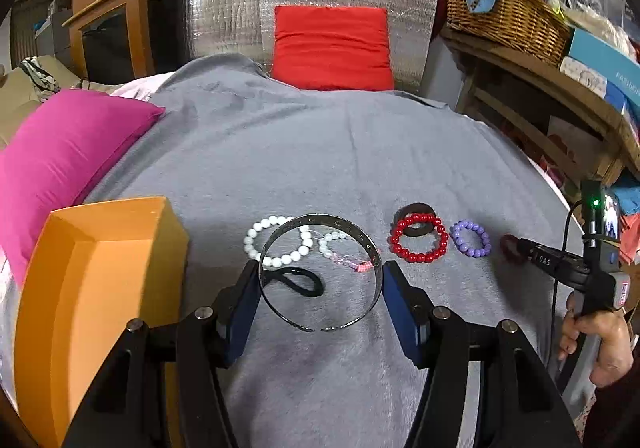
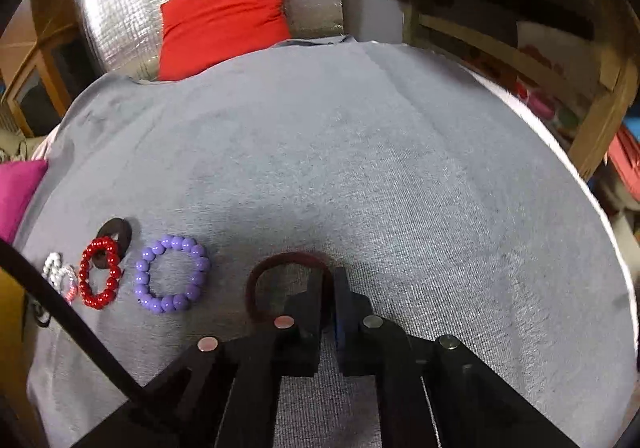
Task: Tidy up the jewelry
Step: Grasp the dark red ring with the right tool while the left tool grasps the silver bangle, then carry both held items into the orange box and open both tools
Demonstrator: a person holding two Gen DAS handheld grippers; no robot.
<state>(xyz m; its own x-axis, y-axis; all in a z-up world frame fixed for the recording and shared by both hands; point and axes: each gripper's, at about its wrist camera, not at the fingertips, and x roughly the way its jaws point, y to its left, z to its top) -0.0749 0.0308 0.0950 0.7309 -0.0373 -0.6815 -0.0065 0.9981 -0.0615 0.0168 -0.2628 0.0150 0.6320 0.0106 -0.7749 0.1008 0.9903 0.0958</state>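
Left wrist view is showing the left gripper (image 1: 320, 284) clasping a metal cuff bangle (image 1: 320, 272), needing level carriage leftward to the orange box (image 1: 100, 288), while the right gripper (image 2: 330, 288) is pinching a maroon hair tie (image 2: 280, 268).

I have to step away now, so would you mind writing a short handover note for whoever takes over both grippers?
Left gripper: shut on the silver cuff bangle, held above the grey blanket.
Right gripper: shut on the dark red hair tie, low over the blanket.
Still on the blanket: white bead bracelet, black hair tie, pink-and-white bracelet, red bead bracelet overlapping a black ring, purple bead bracelet.
Orange box, at left: no jewelry visible inside.
Left: put both held pieces away, then the rest.
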